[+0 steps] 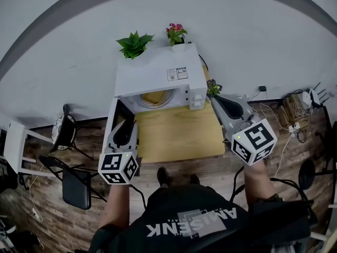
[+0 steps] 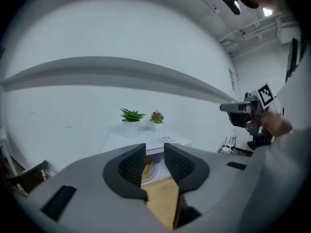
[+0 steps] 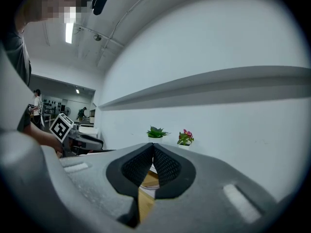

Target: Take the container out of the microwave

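Observation:
The white microwave stands at the back of a wooden table, its door swung open to the left. Inside lies a tan container on the white turntable. My left gripper hovers by the open door at the table's left edge; in the left gripper view its jaws stand apart with nothing between them, and the container shows through the gap. My right gripper is near the microwave's right front corner, and its jaws meet at the tips, empty.
Two potted plants sit on top of the microwave, and a smaller plant stands to its right. Chairs are on the floor at the left. Cables and plugs lie at the right.

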The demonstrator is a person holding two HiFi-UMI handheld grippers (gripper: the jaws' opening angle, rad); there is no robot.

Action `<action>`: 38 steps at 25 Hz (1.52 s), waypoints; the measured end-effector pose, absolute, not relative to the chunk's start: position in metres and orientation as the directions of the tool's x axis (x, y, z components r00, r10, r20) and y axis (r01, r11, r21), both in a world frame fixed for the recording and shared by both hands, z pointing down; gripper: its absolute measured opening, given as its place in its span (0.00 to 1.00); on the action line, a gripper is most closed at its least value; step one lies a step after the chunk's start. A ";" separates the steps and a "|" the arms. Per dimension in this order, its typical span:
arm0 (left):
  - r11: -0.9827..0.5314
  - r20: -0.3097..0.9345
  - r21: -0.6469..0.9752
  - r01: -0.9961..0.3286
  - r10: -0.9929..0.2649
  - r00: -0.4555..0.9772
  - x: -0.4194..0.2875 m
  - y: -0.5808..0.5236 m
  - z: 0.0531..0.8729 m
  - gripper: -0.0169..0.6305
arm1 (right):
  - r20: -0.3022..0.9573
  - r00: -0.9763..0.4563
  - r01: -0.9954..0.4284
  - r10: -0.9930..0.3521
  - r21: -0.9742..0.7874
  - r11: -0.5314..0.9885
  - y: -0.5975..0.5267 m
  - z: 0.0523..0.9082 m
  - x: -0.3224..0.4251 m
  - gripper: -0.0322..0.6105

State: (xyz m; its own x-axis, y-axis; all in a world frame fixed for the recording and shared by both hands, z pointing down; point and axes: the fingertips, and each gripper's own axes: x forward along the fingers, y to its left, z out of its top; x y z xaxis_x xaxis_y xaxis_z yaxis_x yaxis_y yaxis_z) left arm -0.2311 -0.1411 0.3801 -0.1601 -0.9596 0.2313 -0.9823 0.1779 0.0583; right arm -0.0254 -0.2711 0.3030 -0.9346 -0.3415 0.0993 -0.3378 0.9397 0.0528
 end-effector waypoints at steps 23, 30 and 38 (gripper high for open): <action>-0.207 0.538 -0.083 -0.975 -0.833 0.131 -0.255 -0.261 0.533 0.28 | 0.215 -0.783 -0.584 -0.583 0.066 0.809 -0.275 0.336 -0.011 0.06; -0.291 0.658 -0.285 -0.913 -0.752 0.034 -0.271 -0.291 0.581 0.36 | 0.234 -0.723 -0.656 -0.650 0.062 0.752 -0.276 0.345 0.017 0.06; -0.368 0.733 -0.359 -0.858 -0.680 -0.016 -0.283 -0.320 0.624 0.36 | 0.270 -0.657 -0.718 -0.704 0.062 0.693 -0.274 0.356 0.040 0.06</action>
State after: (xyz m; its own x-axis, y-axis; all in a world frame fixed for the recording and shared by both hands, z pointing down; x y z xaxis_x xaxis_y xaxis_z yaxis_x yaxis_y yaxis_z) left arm -0.2826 -0.3199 0.6237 -0.0157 -0.6796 0.7334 -0.8578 -0.3677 -0.3590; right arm 0.0397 -0.2740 0.3564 -0.6566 -0.7044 0.2695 -0.7182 0.6931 0.0619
